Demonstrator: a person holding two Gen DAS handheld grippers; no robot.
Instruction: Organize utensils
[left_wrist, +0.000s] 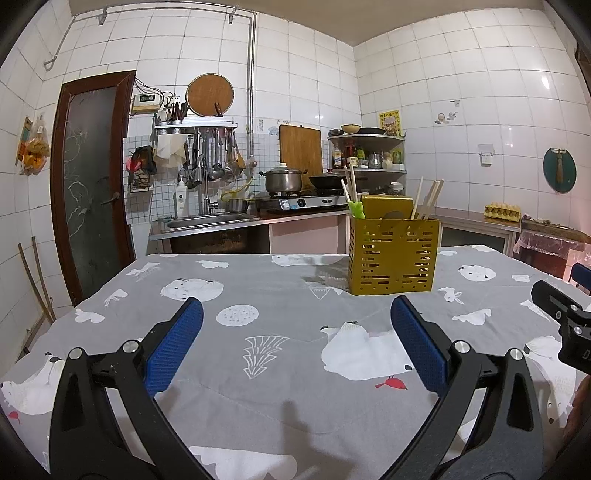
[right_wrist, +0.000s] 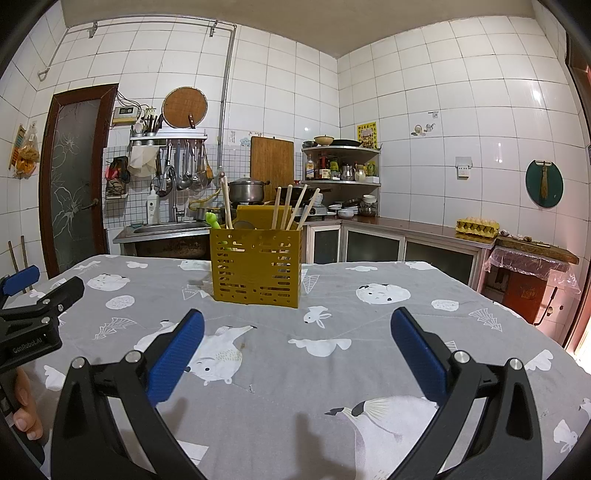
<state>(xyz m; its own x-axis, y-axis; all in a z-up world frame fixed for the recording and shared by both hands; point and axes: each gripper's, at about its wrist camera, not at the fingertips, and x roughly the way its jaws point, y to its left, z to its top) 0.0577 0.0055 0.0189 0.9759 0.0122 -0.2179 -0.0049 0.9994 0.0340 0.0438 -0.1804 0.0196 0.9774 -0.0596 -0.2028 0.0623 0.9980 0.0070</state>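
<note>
Wooden chopsticks (right_wrist: 291, 206) stand in slotted yellow metal holder (right_wrist: 255, 267).

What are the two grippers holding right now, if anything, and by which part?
Nothing. The left gripper and the right gripper are both open over the tablecloth, with only cloth between their fingers. The chopsticks stand untouched in the yellow holder.

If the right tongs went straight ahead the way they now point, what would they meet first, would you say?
Probably the yellow utensil holder, standing on the tablecloth slightly left of the open right tongs' centre line; only bare cloth lies before it. Depth is uncertain.
</note>
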